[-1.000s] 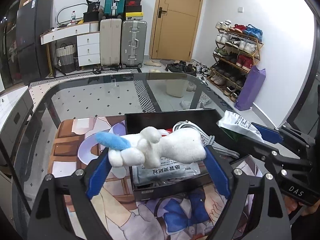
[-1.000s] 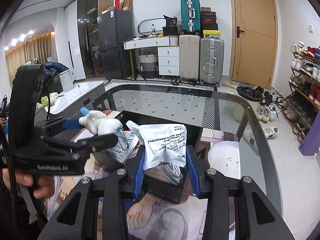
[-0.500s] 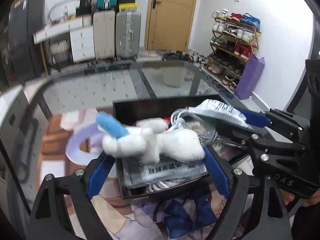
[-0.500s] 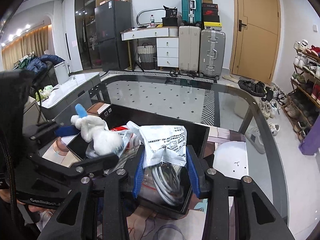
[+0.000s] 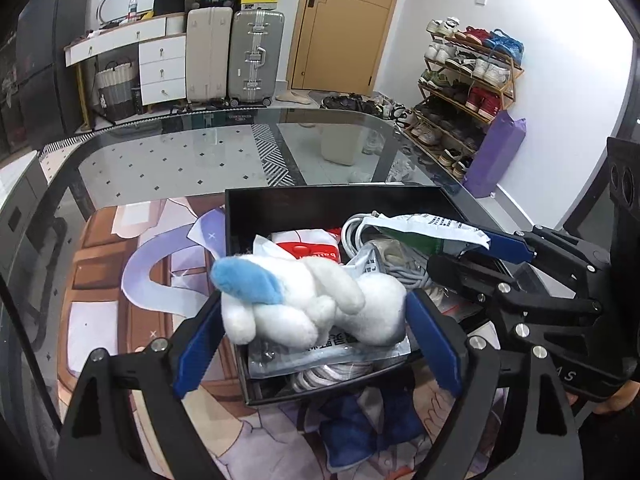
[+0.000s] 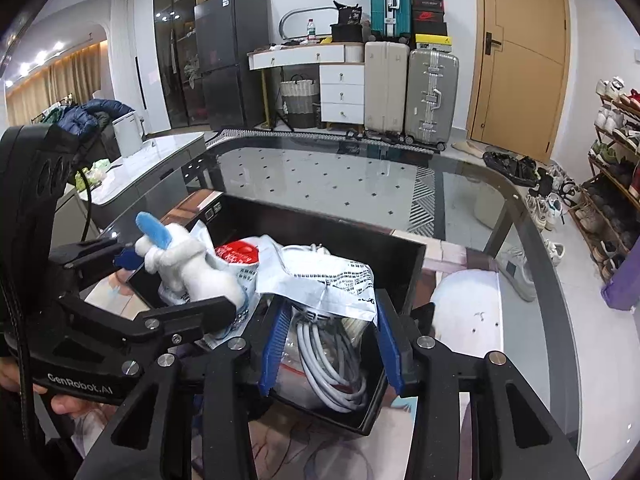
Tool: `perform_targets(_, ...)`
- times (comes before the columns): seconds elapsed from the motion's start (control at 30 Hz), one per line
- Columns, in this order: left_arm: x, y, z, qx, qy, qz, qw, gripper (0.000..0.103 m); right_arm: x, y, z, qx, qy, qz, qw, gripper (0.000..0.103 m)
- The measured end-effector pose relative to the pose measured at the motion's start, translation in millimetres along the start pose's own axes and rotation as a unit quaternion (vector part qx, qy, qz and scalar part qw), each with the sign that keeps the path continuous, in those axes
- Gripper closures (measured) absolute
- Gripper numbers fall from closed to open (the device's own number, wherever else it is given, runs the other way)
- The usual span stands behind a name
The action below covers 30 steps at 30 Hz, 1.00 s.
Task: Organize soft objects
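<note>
White plush [image 5: 316, 304] with a blue ear: held crosswise between the blue pads of the left tongs [image 5: 316, 328], which stand wide and press on both its ends. It hangs over the near left part of the box [image 5: 332, 200], touching or just above a grey printed pouch [image 5: 352, 344] that lies in it; which of the two cannot be told.

Black box: open-topped, on a printed mat [image 5: 100, 280] at the near edge of the glass tabletop [image 5: 180, 160]. Contents: the grey pouch, a red-and-white packet [image 5: 312, 246] toward the far left, and coiled white cable [image 6: 332, 364] at the near right.

White printed bag [image 6: 332, 284]: crumpled, over the right half of the box above the cable. It sits between the pads of the right tongs [image 6: 330, 344], which are set narrow and have just been opening a little. The bag's lower edges lie at the pads; whether they press on it cannot be told.

Hands: one at the left tongs' handle [image 6: 60, 400] and one at the right tongs' handle [image 5: 616, 400], each only partly in view.
</note>
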State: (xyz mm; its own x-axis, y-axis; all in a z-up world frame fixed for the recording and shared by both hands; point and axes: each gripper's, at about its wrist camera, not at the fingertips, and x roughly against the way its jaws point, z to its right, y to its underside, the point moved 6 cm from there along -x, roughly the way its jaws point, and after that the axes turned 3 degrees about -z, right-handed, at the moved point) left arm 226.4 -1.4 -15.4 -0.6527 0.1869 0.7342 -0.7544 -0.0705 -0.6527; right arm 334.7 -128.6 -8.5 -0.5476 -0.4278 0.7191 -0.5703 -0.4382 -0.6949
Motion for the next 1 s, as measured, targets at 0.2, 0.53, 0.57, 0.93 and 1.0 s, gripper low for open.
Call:
perform_targets(0.2,7,6,4,-0.002,-0.005,-0.003,1.0000,0.014,5,4,-4,0.009,-0.001,-0.006,1.000,0.060)
perform_targets(0.53,35,11,-5,0.017,-0.002,0.031,0.9994,0.006,46,6,8,-0.003,0.039,0.056,0.998,0.009)
perform_targets(0.57,37,12,-7,0.017,-0.002,0.034,0.9993,0.006,52,7,9,-0.010,0.030,0.066,0.997,0.006)
perform_targets(0.93,63,23,-12,0.002,-0.039,0.104,0.9938,0.000,65,29,2,-0.022,0.015,0.099,0.995,0.001)
perform_targets(1.0,64,26,-13,0.003,-0.047,0.112,0.9927,0.000,66,34,-1,-0.021,0.008,0.107,0.994,0.001)
